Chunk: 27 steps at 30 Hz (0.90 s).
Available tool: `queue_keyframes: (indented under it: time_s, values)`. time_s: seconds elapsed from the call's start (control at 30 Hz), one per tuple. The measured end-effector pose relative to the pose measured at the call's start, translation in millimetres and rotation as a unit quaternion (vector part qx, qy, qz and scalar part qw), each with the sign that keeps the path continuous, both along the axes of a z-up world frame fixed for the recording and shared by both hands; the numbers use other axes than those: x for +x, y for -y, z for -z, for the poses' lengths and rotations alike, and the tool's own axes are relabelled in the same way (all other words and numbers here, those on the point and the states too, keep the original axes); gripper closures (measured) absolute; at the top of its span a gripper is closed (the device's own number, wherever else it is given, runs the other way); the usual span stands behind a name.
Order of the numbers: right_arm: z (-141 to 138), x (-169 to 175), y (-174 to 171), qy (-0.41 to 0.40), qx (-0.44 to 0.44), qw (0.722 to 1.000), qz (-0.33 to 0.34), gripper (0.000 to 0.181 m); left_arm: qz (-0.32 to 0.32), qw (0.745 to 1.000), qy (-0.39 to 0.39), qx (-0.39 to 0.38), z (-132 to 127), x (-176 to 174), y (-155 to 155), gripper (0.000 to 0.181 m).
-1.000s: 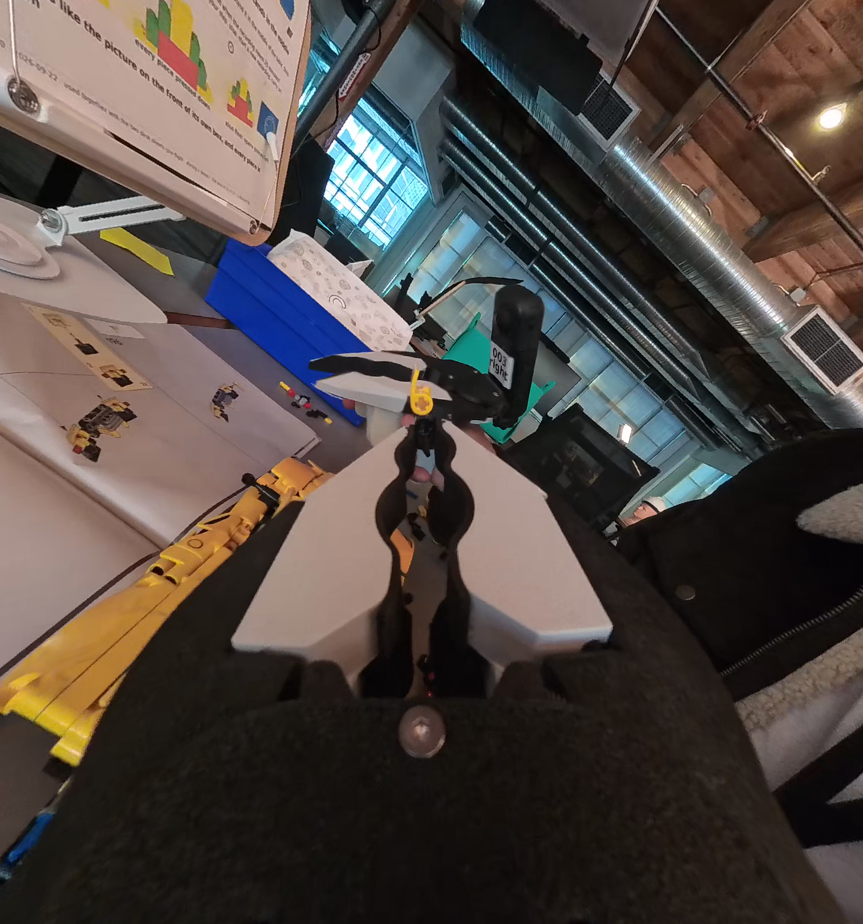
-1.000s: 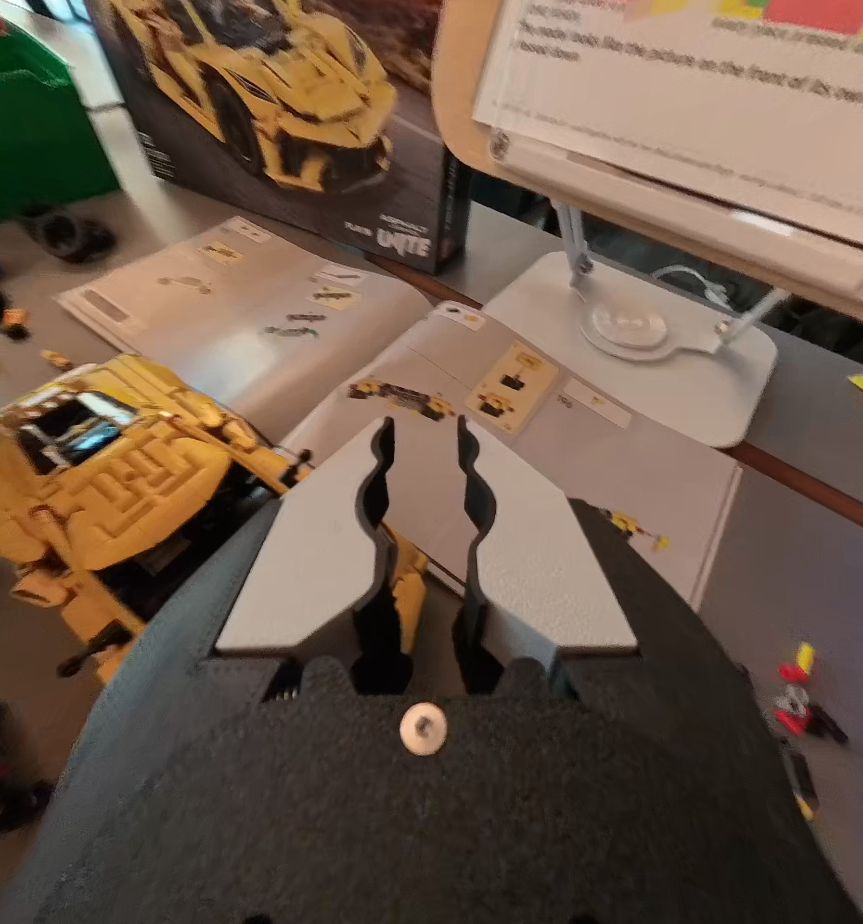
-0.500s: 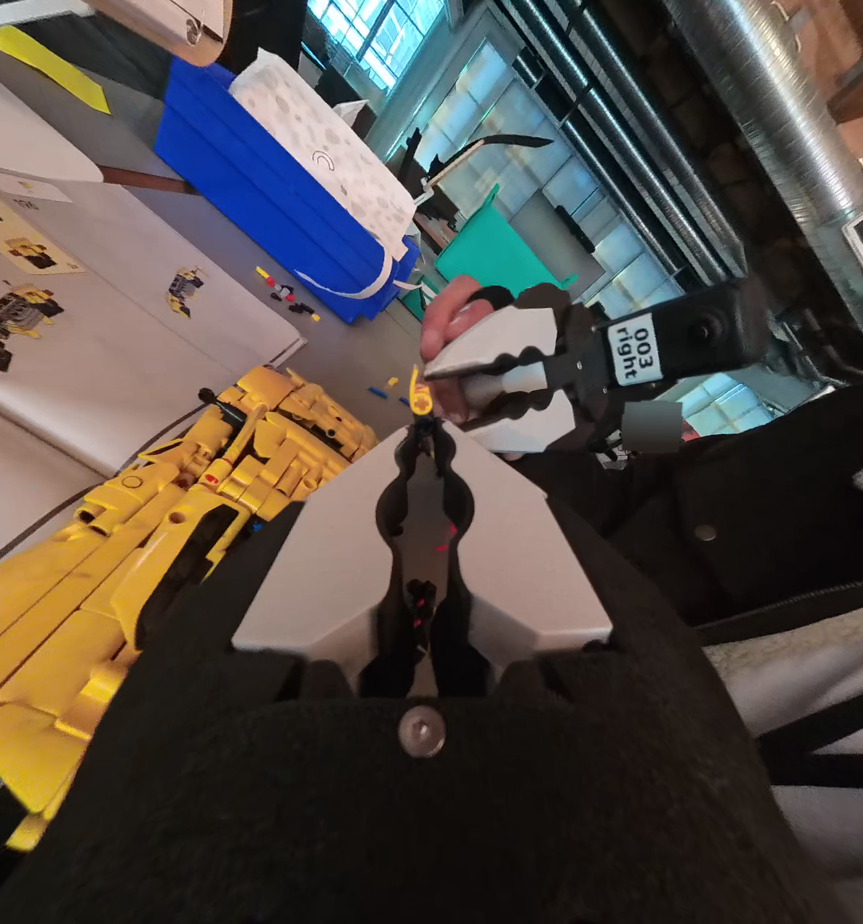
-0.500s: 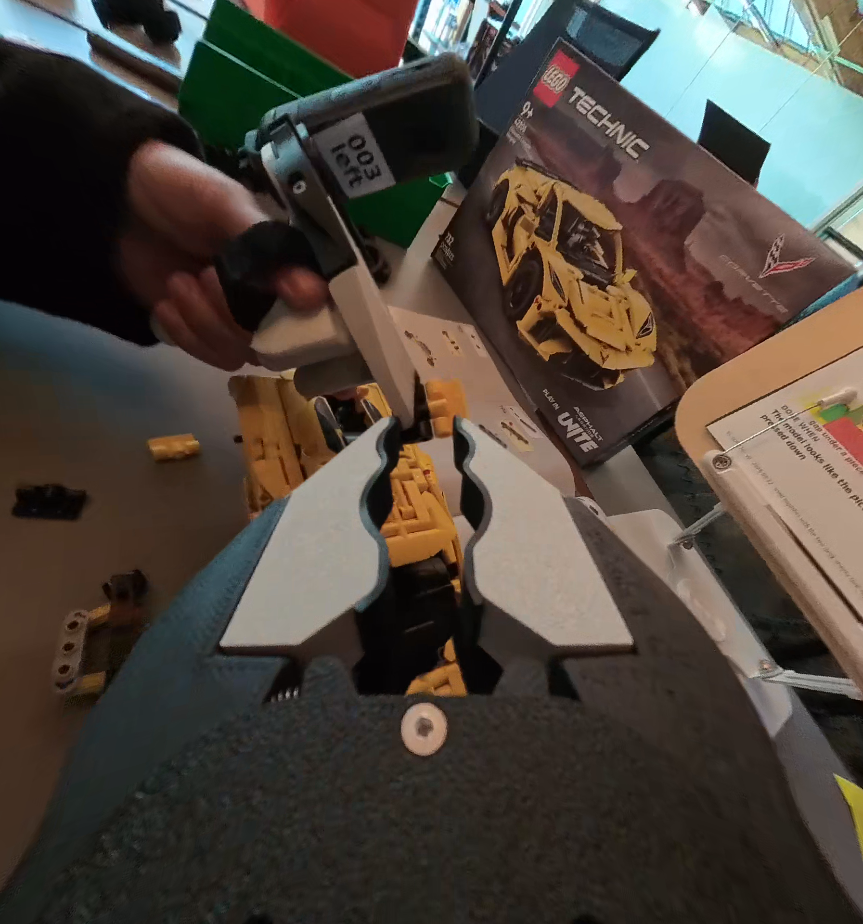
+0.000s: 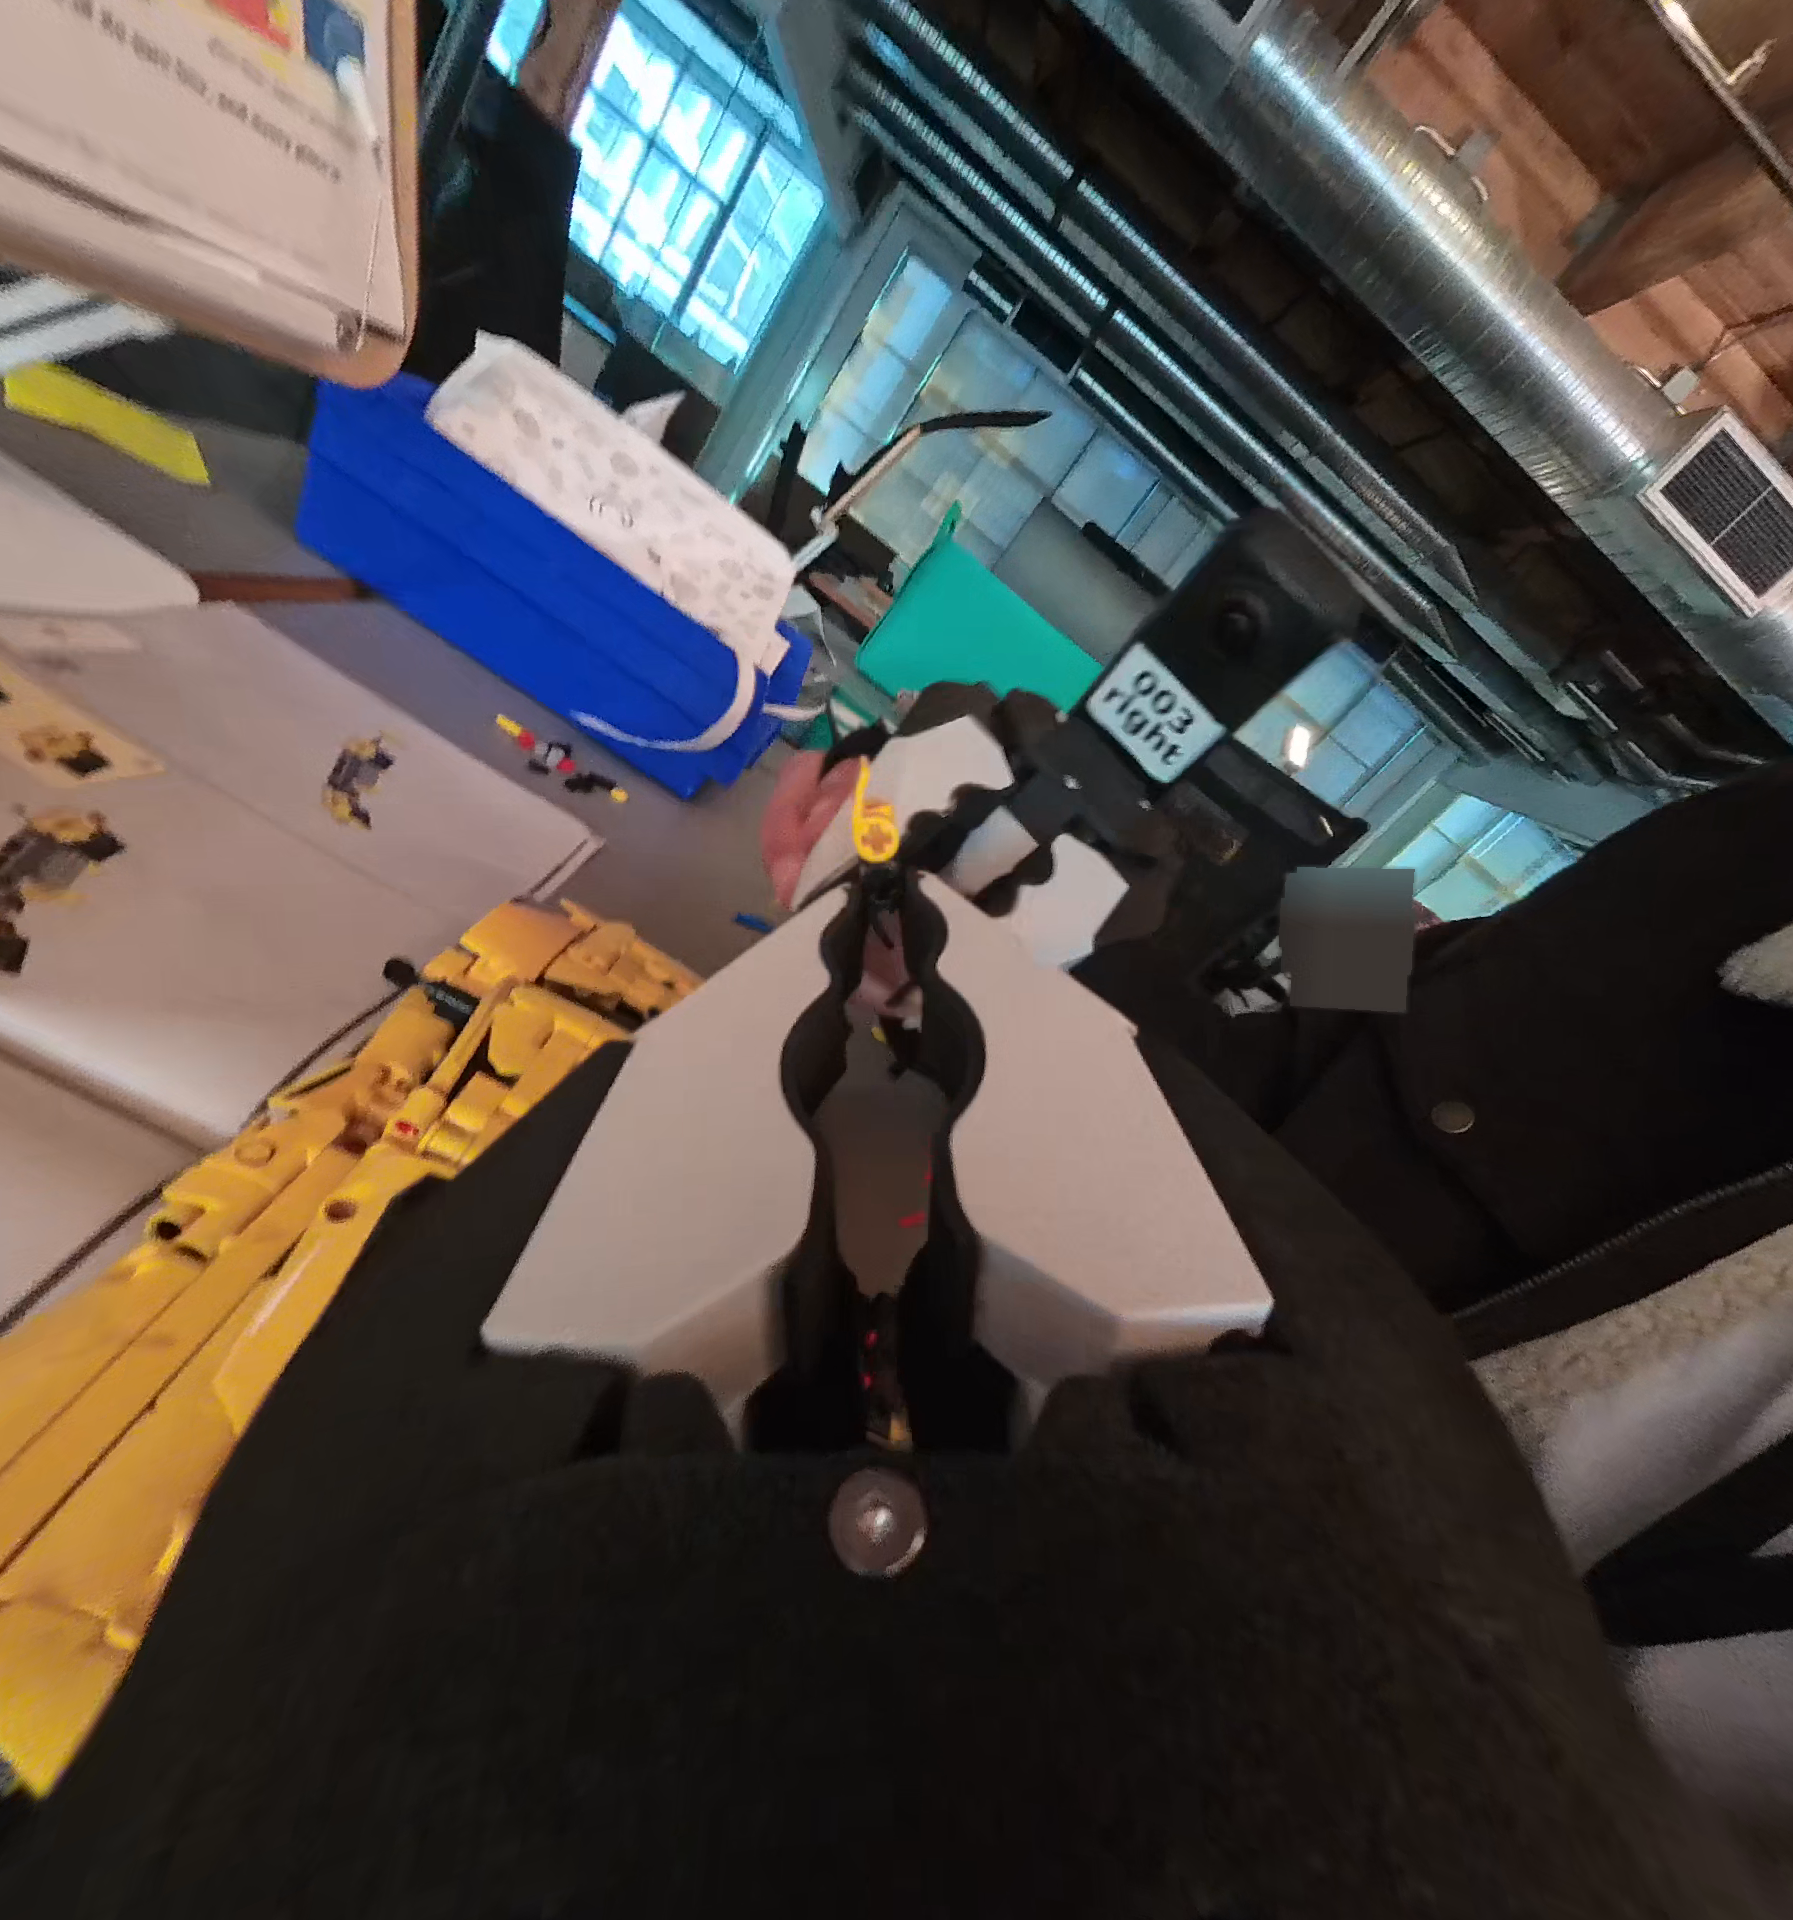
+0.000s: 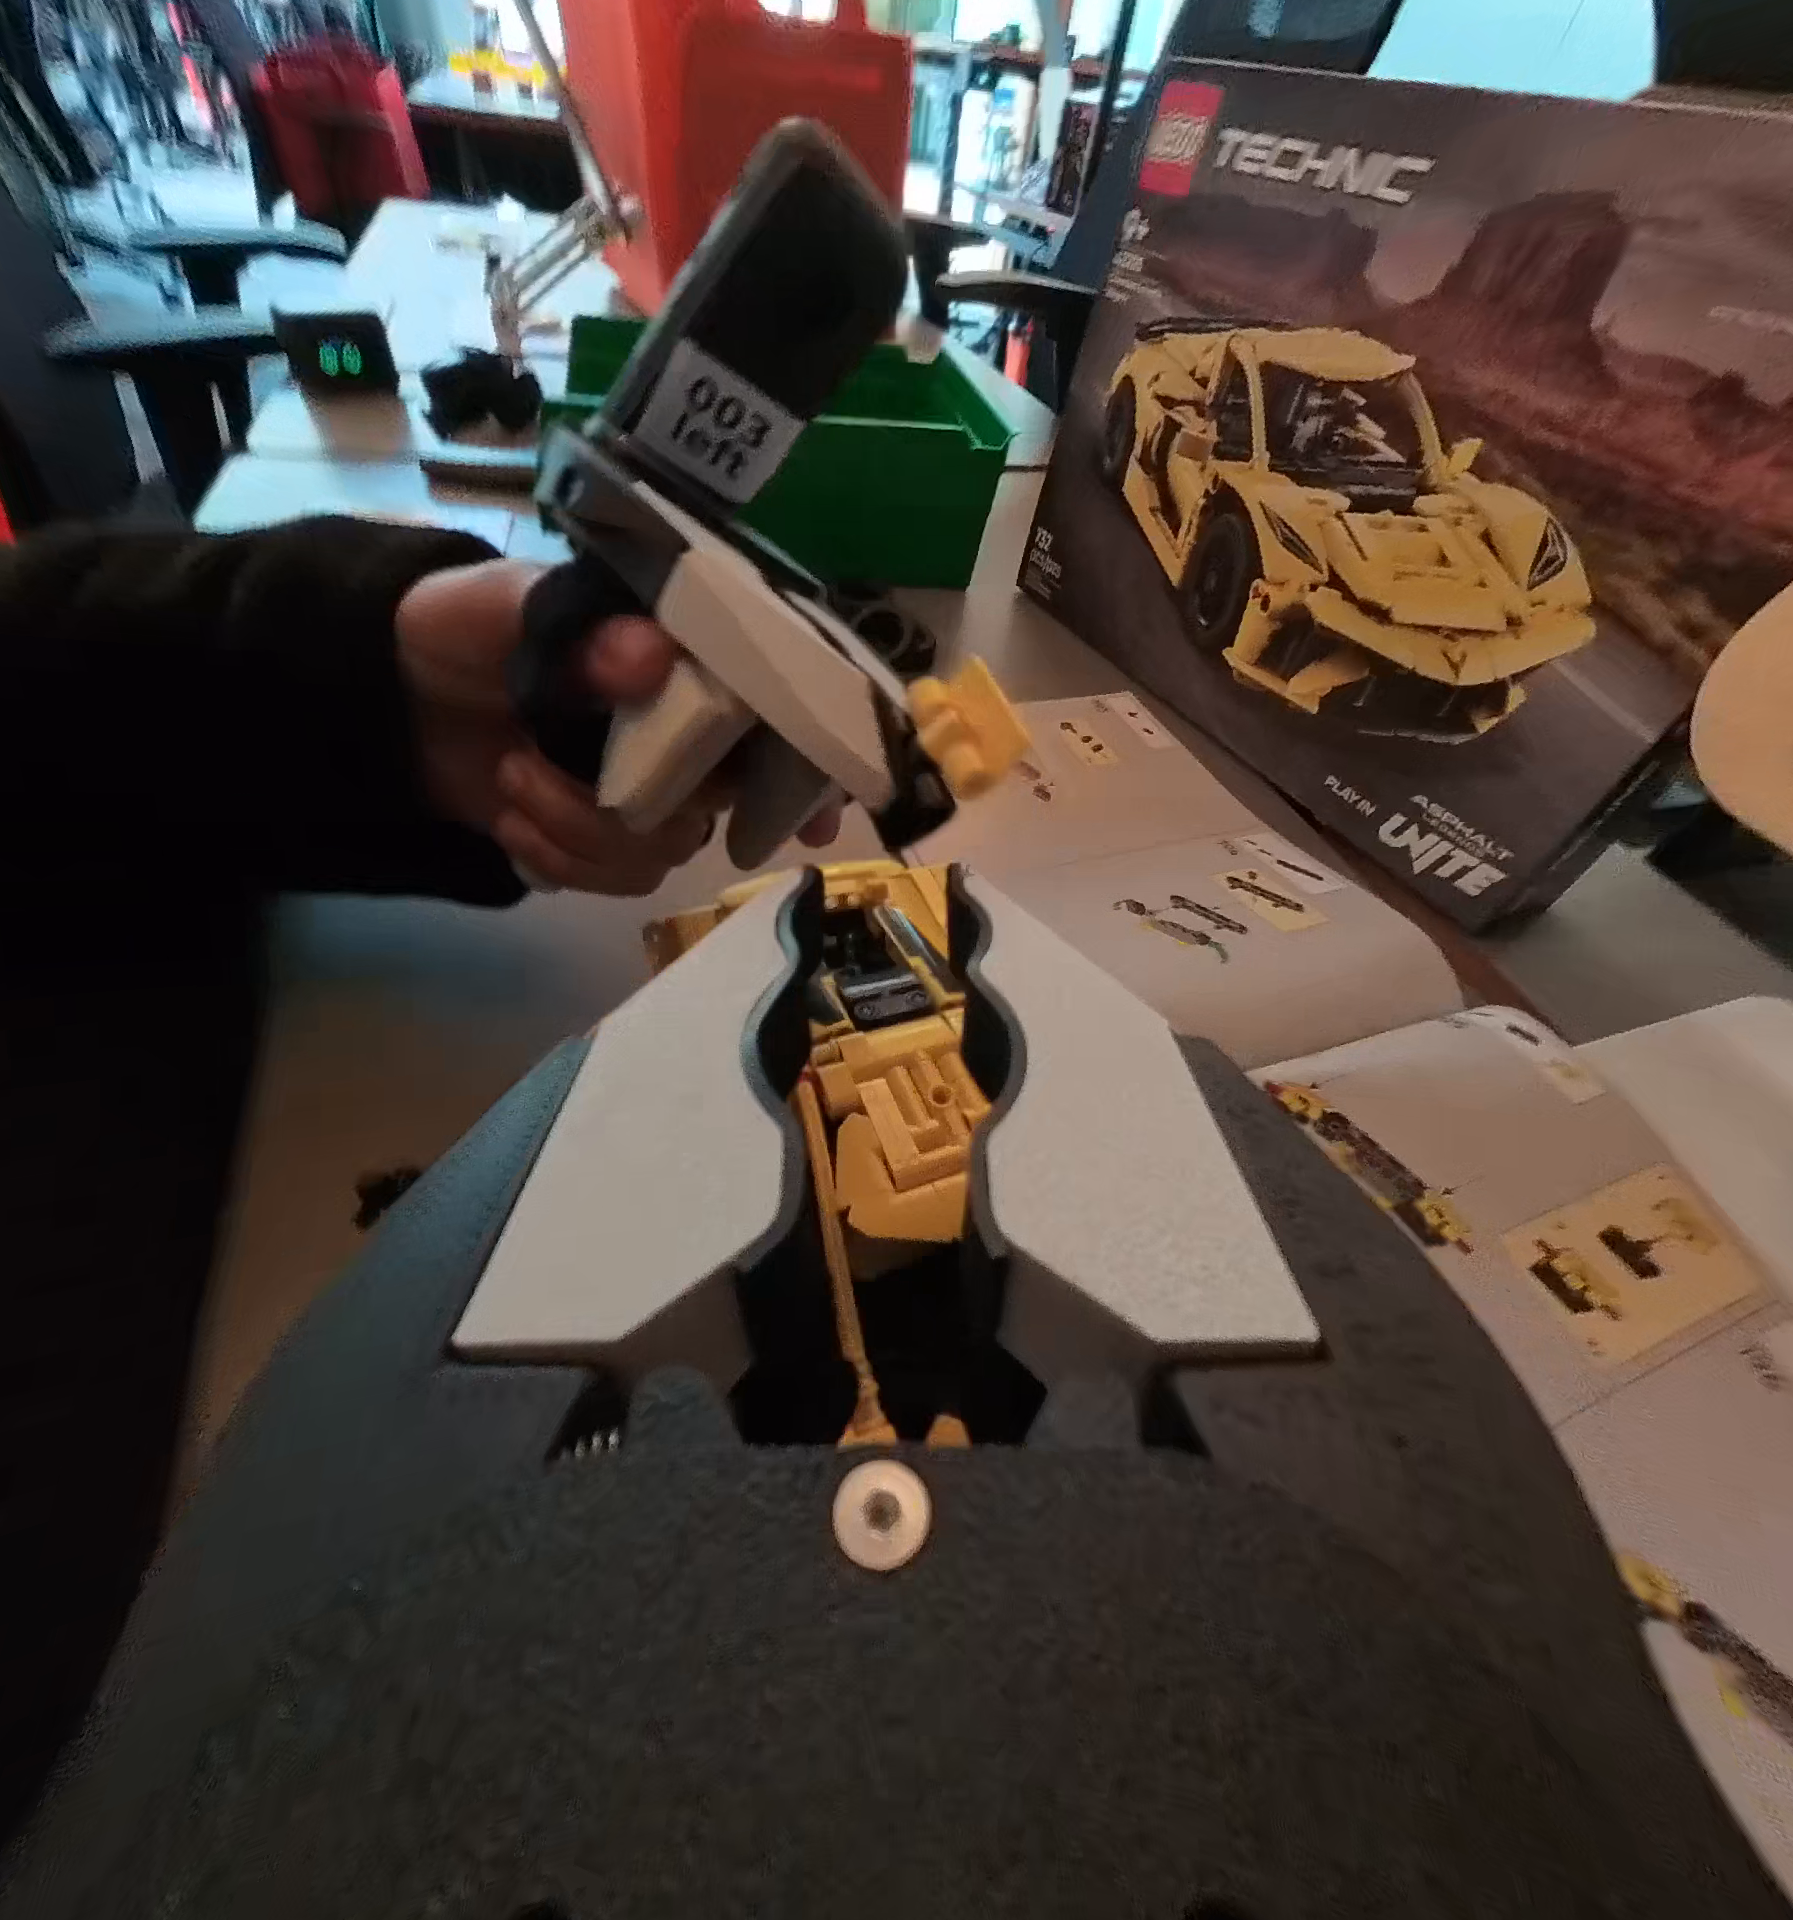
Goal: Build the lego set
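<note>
The small yellow piece (image 6: 959, 740) sits pinched at the very tip of the left gripper (image 6: 907, 800), held in the air above the far end of the yellow car (image 6: 897, 1127). In the left wrist view the same piece (image 5: 874, 826) pokes up just past the closed fingers, which clamp it by its black lower end. It looks light and stiff, hard plastic with a smooth skin, so it could twist or slip out of so narrow a hold; a grip on its flat sides near the middle would likely be steadier than one at the end.

The right gripper (image 6: 884, 894) hovers above the car with its fingers parted and nothing between them, just near of the piece. The car itself rests on the table (image 6: 424, 1018); it is bulkier and made of many snapped parts, so pressing on it probably calls for support from below.

To the right lie the open instruction booklet (image 6: 1318, 935) and, farther off, the set's box (image 6: 1494, 436).
</note>
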State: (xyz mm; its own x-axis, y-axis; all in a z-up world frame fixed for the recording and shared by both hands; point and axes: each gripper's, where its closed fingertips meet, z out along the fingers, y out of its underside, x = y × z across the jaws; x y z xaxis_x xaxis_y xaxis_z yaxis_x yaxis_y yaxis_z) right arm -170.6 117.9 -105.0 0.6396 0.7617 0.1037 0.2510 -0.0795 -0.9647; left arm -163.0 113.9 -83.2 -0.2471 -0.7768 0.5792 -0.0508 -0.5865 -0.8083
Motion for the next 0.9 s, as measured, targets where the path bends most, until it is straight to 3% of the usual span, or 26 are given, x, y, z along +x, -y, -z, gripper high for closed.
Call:
queue_keyframes:
  time_s: [0.23, 0.47, 0.6, 0.73, 0.9]
  values:
    - [-11.0, -5.2, -2.1, -0.083, -0.019, 0.996, -0.006, 0.166, -0.003, 0.999, 0.048, -0.023, -15.0, -6.1, -3.4, 0.176]
    - [-37.9, 0.9, 2.0, -0.24, -0.085, 0.966, -0.05, 0.166, 0.02, 0.998, 0.061, -0.024, -18.9, -5.7, 5.5, 0.176]
    - [-39.1, 2.4, 2.7, -0.266, -0.11, 0.955, -0.065, 0.163, 0.033, 0.998, 0.044, 0.002, -14.1, -3.5, 12.7, 0.176]
    - [-37.8, 0.2, 5.5, -0.283, -0.138, 0.945, -0.086, 0.175, 0.034, 0.999, 0.022, 0.028, -7.7, -0.3, 17.3, 0.176]
    - [-38.3, -1.2, 8.2, -0.291, -0.162, 0.936, -0.112, 0.176, 0.02, 0.999, 0.022, 0.043, -7.7, 0.3, 13.9, 0.171]
